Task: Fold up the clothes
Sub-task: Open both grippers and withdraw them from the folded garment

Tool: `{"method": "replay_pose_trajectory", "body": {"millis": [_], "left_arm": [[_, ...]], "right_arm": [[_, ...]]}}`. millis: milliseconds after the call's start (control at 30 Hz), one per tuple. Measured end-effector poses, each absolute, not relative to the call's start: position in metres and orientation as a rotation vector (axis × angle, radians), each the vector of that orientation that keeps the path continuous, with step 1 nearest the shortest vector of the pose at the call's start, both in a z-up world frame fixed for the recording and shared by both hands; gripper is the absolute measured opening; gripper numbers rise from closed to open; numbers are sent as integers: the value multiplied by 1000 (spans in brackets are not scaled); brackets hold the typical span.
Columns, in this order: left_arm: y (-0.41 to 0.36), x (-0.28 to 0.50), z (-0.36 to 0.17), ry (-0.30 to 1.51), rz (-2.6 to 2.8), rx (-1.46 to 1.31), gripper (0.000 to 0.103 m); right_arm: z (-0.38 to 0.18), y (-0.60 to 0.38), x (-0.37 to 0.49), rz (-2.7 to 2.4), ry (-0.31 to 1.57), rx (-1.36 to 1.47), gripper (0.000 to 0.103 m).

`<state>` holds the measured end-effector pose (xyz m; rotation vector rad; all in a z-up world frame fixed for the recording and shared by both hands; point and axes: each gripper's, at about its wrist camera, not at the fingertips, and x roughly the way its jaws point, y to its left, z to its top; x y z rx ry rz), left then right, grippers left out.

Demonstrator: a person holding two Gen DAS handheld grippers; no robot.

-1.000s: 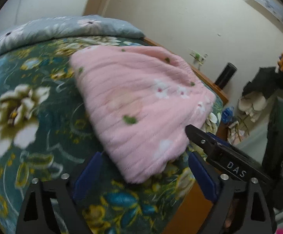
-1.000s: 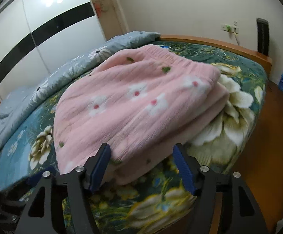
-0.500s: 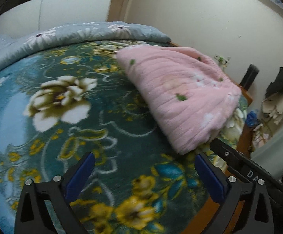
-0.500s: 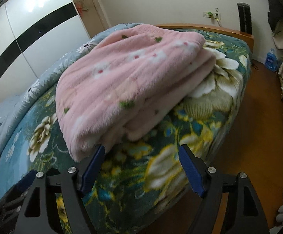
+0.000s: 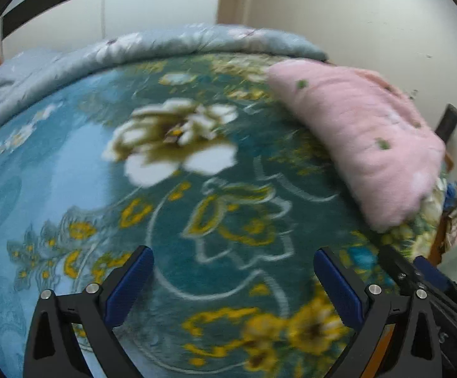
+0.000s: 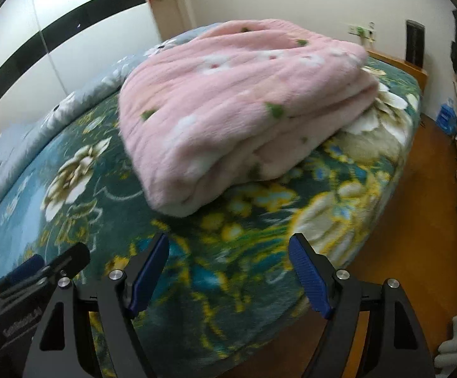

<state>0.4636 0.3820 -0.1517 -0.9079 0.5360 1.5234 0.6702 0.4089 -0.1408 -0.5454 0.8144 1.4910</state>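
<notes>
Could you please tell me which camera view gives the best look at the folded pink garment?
The right wrist view: the pink garment fills its centre, showing stacked folded layers and flower print. The left wrist view catches it only at the right edge, blurred.

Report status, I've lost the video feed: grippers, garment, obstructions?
Left gripper open, empty. Right gripper open, empty. Pink garment folded on the bedspread, clear of both. Nothing in the way.
</notes>
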Motion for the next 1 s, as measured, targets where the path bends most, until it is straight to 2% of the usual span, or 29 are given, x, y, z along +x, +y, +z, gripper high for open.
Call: {"method": "replay_pose_trajectory", "body": {"millis": [233, 1000], "left_arm": [[376, 467, -156, 558, 1542, -867, 103], [371, 466, -161, 539, 1573, -819, 103]], "right_arm": [[-145, 406, 655, 1493, 759, -612, 80], [-155, 392, 664, 1491, 713, -543, 80]]}}
